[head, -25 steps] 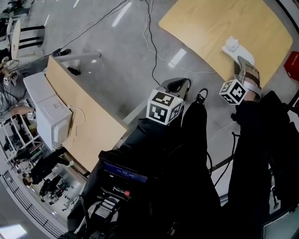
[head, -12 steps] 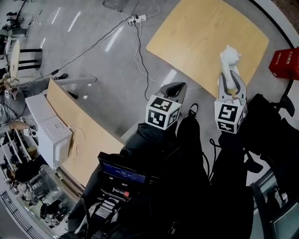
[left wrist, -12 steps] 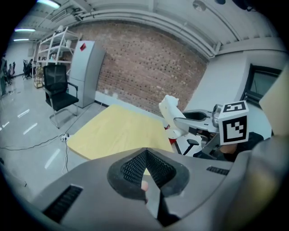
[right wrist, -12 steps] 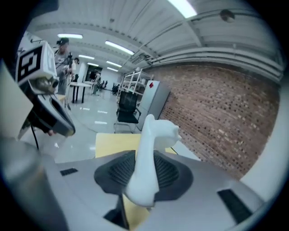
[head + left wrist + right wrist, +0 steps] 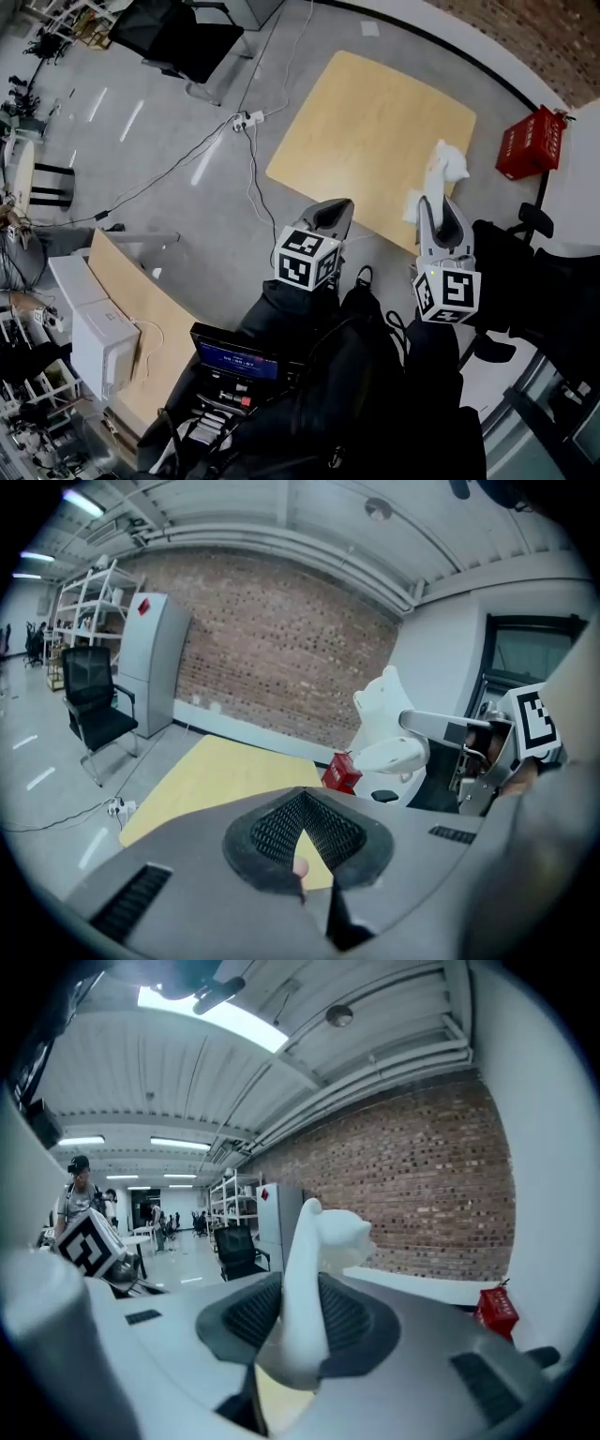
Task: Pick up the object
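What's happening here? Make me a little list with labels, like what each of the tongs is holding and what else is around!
right tongs: shut on the white toy animal, held up in the air
left tongs: shut, holding nothing
toy pose: its head sticks out past the pads
table: light wood, below and ahead of both tongs
red box: on the floor past the table

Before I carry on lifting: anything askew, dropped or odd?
Nothing stands out. The white figure is gripped squarely between the right gripper's pads, lifted off the table. The left gripper is shut and empty.
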Demonstrator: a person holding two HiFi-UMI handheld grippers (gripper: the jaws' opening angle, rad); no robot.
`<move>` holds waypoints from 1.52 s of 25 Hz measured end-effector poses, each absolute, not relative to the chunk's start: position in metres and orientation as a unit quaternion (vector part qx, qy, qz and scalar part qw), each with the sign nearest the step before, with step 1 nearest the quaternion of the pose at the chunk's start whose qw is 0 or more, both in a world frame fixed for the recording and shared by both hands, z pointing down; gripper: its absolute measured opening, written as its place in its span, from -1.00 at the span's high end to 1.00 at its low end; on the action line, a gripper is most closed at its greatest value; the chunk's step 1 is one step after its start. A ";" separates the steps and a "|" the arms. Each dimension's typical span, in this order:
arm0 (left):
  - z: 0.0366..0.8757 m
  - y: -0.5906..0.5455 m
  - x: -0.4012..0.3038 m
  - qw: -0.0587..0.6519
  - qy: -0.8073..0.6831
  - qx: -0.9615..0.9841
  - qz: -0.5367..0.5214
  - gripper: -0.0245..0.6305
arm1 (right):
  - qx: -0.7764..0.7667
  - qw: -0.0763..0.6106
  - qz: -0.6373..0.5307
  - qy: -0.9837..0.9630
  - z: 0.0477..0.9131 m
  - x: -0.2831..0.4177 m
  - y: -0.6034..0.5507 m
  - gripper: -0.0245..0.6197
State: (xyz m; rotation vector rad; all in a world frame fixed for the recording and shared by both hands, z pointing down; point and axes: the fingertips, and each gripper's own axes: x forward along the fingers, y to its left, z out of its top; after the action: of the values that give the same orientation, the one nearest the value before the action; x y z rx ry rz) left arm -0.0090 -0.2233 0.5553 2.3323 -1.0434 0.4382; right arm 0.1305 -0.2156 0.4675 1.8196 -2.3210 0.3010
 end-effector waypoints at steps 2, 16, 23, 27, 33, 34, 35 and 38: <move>0.533 -0.227 0.000 0.257 -0.384 0.874 0.151 0.93 | 0.619 0.064 0.102 -0.776 0.447 0.140 -0.209 0.52; 0.434 -0.241 0.015 0.162 -0.380 0.906 0.088 0.93 | 0.642 -0.036 0.067 -0.763 0.370 0.168 -0.183 0.52; 0.386 -0.241 0.011 0.124 -0.388 0.912 0.043 0.93 | 0.629 -0.066 0.032 -0.774 0.333 0.163 -0.179 0.52; 0.374 -0.245 0.010 0.114 -0.392 0.912 0.031 0.93 | 0.622 -0.081 0.015 -0.778 0.318 0.163 -0.180 0.52; 0.357 -0.248 0.010 0.099 -0.395 0.913 0.015 0.93 | 0.612 -0.107 0.000 -0.783 0.298 0.167 -0.179 0.52; 0.355 -0.249 0.011 0.097 -0.395 0.913 0.013 0.93 | 0.610 -0.112 -0.001 -0.784 0.296 0.167 -0.179 0.52; 0.354 -0.250 0.011 0.096 -0.395 0.914 0.012 0.93 | 0.609 -0.116 -0.001 -0.785 0.293 0.166 -0.180 0.52; 0.348 -0.255 0.010 0.095 -0.393 0.915 0.013 0.93 | 0.605 -0.126 -0.001 -0.786 0.284 0.163 -0.185 0.52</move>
State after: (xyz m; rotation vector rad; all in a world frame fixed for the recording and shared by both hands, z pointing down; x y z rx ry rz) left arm 0.0098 -0.2549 0.3485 2.7111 -1.1642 0.0374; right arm 0.1635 -0.1846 0.2845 2.0711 -2.6893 -0.0022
